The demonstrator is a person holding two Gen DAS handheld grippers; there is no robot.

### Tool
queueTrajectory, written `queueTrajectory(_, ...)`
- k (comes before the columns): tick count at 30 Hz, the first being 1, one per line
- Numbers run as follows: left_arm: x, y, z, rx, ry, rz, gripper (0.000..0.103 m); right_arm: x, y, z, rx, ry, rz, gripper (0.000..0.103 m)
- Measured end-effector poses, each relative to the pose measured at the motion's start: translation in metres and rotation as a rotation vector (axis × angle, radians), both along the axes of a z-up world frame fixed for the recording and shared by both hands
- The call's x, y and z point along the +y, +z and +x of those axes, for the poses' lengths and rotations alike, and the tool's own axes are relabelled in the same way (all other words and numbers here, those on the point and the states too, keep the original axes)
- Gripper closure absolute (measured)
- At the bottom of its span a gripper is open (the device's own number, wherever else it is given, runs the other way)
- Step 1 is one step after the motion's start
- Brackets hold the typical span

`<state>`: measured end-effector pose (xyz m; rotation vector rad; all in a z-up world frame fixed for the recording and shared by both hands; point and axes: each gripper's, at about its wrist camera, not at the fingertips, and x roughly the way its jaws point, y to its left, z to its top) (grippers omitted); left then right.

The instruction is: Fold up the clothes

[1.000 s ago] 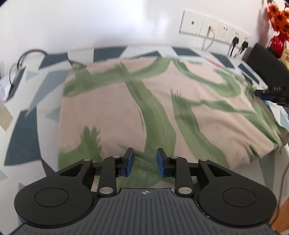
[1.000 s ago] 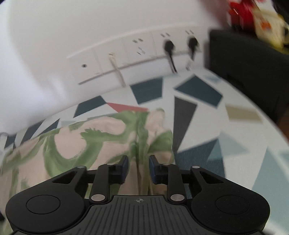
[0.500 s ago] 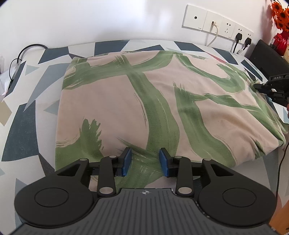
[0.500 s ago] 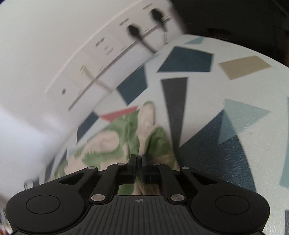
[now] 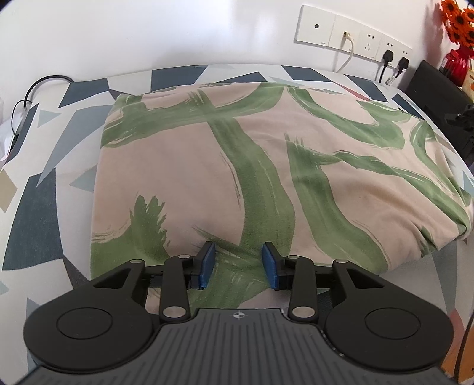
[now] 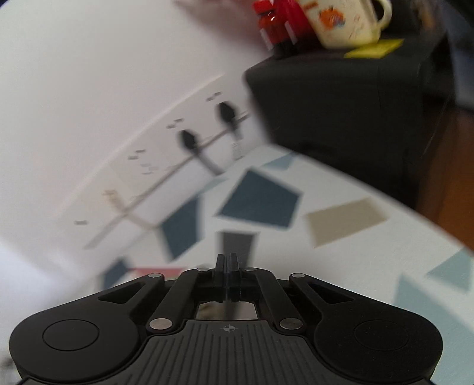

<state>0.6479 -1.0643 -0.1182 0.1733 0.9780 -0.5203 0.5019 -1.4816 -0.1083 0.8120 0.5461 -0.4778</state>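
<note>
garment (image 5: 237,165) lay spread on the patterned table (image 5: 35,207), ahead of our left claw (image 5: 239,265), whose fingers had widened. our right claw (image 6: 227,268) had closed and swung off the cloth; whether it pinched fabric we cannot tell.

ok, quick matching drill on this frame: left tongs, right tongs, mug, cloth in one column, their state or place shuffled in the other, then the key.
Column A
1. left tongs
2. right tongs
3. mug
4. cloth

Column B
a. shut
b. spread on the table
c. open, over the cloth's near edge
d. on the black box

Pairs: 1-c, 2-a, 3-d, 4-b
</note>
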Motion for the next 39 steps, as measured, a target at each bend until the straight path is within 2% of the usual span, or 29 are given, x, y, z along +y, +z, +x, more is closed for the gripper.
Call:
queueTrajectory(3,0.001,0.0,0.001,0.005,0.002,-0.01,0.066,0.01,0.003,-0.02,-0.002,0.0,0.01,0.08)
queueTrajectory(7,0.001,0.0,-0.001,0.001,0.004,-0.015,0.066,0.022,0.006,-0.047,-0.005,0.0,0.024,0.075)
queueTrajectory(11,0.002,-0.001,0.0,-0.001,-0.005,-0.015,0.066,0.056,-0.004,-0.07,0.035,-0.003,0.028,0.055)
queueTrajectory(12,0.003,-0.001,0.0,-0.002,-0.007,-0.015,0.066,0.062,-0.008,-0.07,0.055,0.015,0.032,0.056)
queueTrajectory(13,0.003,-0.001,0.0,-0.002,-0.01,-0.014,0.066,0.067,-0.012,-0.07,0.073,0.035,0.034,0.068)
queueTrajectory(14,0.002,-0.001,0.0,-0.006,-0.017,-0.011,0.065,0.071,-0.014,-0.069,0.089,0.05,0.031,0.099)
queueTrajectory(16,0.002,-0.001,0.0,-0.013,-0.037,0.001,0.065,0.075,-0.009,-0.069,0.103,0.042,-0.027,0.099)
queueTrajectory(18,0.001,-0.001,0.001,-0.017,-0.058,0.007,0.065,0.068,0.005,-0.072,0.1,-0.044,-0.121,0.1)
queueTrajectory(19,0.002,-0.001,0.002,-0.016,-0.064,0.005,0.065,0.061,0.01,-0.074,0.095,-0.075,-0.127,0.1)
queueTrajectory(24,0.01,-0.003,0.001,-0.024,-0.078,-0.022,0.065,0.049,0.004,-0.075,0.139,-0.118,-0.109,0.099)
queueTrajectory(27,0.016,-0.001,0.003,0.003,-0.071,-0.054,0.065,0.04,0.003,-0.095,0.144,-0.27,-0.058,0.096)
queueTrajectory(28,0.018,0.001,0.004,0.019,-0.061,-0.064,0.063,0.038,0.002,-0.1,0.133,-0.275,-0.03,0.096)
queueTrajectory(30,0.025,0.007,0.003,0.05,-0.022,-0.08,0.053,0.045,0.007,-0.105,0.116,-0.23,0.012,0.089)
queueTrajectory(31,0.032,0.011,0.0,0.066,-0.004,-0.106,0.053,0.048,0.01,-0.108,0.107,-0.208,0.033,0.078)
queueTrajectory(32,0.039,0.016,-0.003,0.081,0.014,-0.133,0.053,0.052,0.011,-0.11,0.099,-0.186,0.053,0.073)
queueTrajectory(36,0.076,0.029,-0.022,0.204,0.145,-0.311,0.053,0.078,0.009,-0.113,0.066,-0.155,0.138,0.069)
queueTrajectory(39,0.101,0.019,-0.027,0.31,0.258,-0.441,0.053,0.084,0.001,-0.113,0.04,-0.199,0.225,0.053)
